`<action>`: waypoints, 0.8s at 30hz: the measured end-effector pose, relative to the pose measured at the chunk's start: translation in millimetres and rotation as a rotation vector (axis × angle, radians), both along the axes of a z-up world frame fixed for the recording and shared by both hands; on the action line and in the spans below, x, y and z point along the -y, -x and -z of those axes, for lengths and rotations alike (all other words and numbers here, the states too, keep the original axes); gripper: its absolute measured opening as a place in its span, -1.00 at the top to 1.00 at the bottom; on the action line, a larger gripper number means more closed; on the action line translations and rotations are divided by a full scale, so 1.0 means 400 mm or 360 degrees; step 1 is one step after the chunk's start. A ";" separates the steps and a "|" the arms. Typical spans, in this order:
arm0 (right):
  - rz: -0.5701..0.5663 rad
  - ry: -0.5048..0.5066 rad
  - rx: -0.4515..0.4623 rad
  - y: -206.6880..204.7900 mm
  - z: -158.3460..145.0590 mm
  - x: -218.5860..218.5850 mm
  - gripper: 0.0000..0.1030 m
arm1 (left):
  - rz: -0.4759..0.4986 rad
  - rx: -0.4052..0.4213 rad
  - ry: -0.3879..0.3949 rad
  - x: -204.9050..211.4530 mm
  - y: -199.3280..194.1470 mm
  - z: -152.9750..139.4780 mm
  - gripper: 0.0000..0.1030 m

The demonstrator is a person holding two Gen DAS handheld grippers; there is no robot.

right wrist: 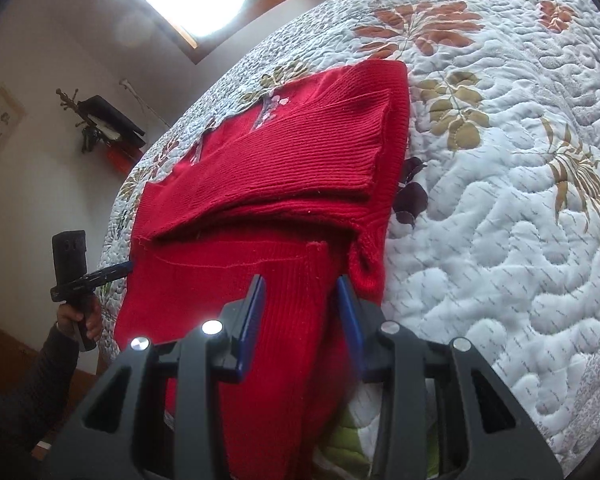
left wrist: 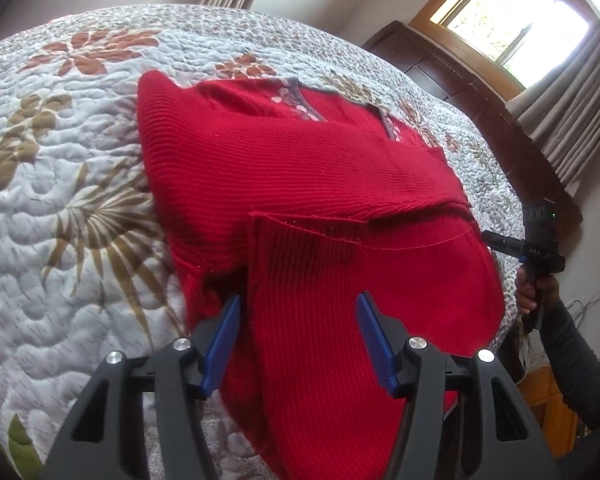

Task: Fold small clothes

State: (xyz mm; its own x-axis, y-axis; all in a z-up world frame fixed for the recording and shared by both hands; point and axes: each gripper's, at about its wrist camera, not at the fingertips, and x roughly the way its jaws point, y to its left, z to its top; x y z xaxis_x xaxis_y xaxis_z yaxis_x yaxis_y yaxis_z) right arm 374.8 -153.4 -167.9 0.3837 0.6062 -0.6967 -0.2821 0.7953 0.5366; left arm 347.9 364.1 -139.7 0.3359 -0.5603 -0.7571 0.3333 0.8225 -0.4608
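1. We see a red ribbed knit sweater (left wrist: 300, 168) lying on a white quilted bedspread printed with brown and rust leaves (left wrist: 60, 208), its upper part folded over itself and its near hem hanging toward us over the bed's edge
2. Our left gripper (left wrist: 298, 320), black with blue finger pads (left wrist: 224, 336), has its tongs spread apart, with the sweater's near hem between them; no pad is pressed into the cloth
3. Our right gripper (right wrist: 302, 304) likewise stands with its blue pads (right wrist: 252, 320) apart, straddling a hanging strip of the same hem
4. From the right wrist view, the left gripper reaches the sweater's left edge, its handle held in a hand (right wrist: 78, 316) with a dark grey sleeve (right wrist: 40, 376)
5. A bright window (left wrist: 516, 20) with grey curtains (left wrist: 572, 128) stands beyond the bed
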 end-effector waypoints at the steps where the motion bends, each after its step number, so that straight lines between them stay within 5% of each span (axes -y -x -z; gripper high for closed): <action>1: 0.0000 -0.0004 -0.0002 -0.001 0.002 0.001 0.28 | 0.0004 -0.0003 0.0001 0.002 -0.005 0.000 -0.14; 5: -0.0022 -0.0009 0.0007 -0.004 0.001 0.000 0.28 | -0.0018 -0.0026 0.0075 -0.019 -0.019 0.002 -0.01; 9: -0.0049 0.0001 0.0027 -0.003 -0.004 -0.006 0.34 | -0.0003 -0.0026 0.0121 -0.024 -0.018 0.011 0.87; 14: -0.0069 0.0033 0.0040 -0.003 -0.004 -0.013 0.56 | 0.0015 0.0044 0.0157 -0.012 0.004 0.012 0.93; 16: -0.0066 0.0032 0.0053 -0.002 -0.009 -0.010 0.89 | -0.0009 0.0067 0.0201 -0.017 0.013 0.004 0.94; 24: -0.0099 -0.0053 0.0266 0.057 -0.148 -0.012 0.94 | -0.0062 0.0281 0.0400 -0.059 0.078 -0.121 0.94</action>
State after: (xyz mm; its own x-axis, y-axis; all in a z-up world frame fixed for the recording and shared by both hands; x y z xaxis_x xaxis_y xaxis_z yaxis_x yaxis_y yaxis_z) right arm 352.1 -148.8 -108.6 0.4532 0.6540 -0.6057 -0.4177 0.7561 0.5039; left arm 316.9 387.6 -91.4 0.4747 -0.7068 -0.5245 0.3967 0.7038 -0.5893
